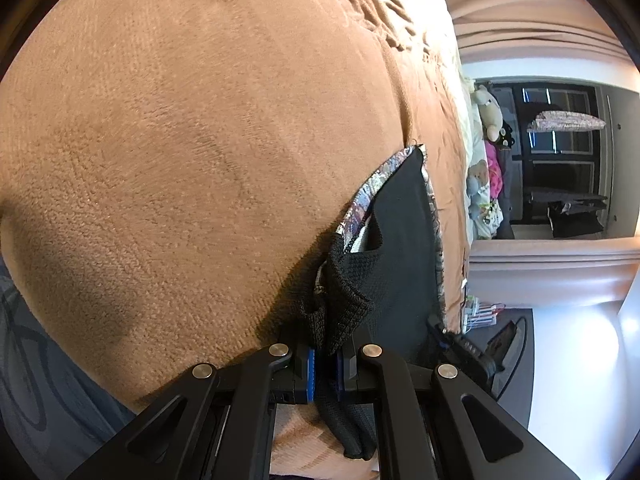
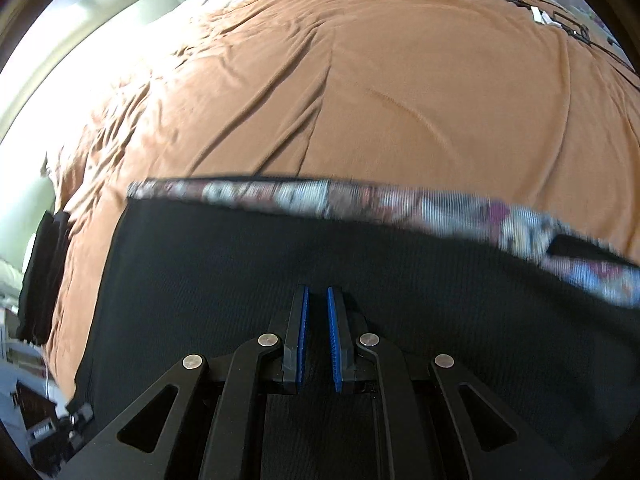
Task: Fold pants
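The pants (image 2: 280, 256) are black knit with a patterned multicolour outer side (image 2: 360, 200). They lie spread on the brown blanket (image 2: 360, 80) in the right wrist view. In the left wrist view my left gripper (image 1: 326, 354) is shut on a bunched black edge of the pants (image 1: 344, 296), lifted off the blanket (image 1: 160, 140). My right gripper (image 2: 317, 332) hovers over the black fabric with its blue pads (image 2: 334, 344) a narrow gap apart and nothing between them.
The bed's blanket is wrinkled toward the far side (image 2: 200, 80). Beyond the bed edge stand soft toys (image 1: 490, 116) and a dark wardrobe (image 1: 560, 152). Cables and small items (image 2: 560, 20) lie at the blanket's far right. The other gripper (image 1: 468, 344) shows beside the pants.
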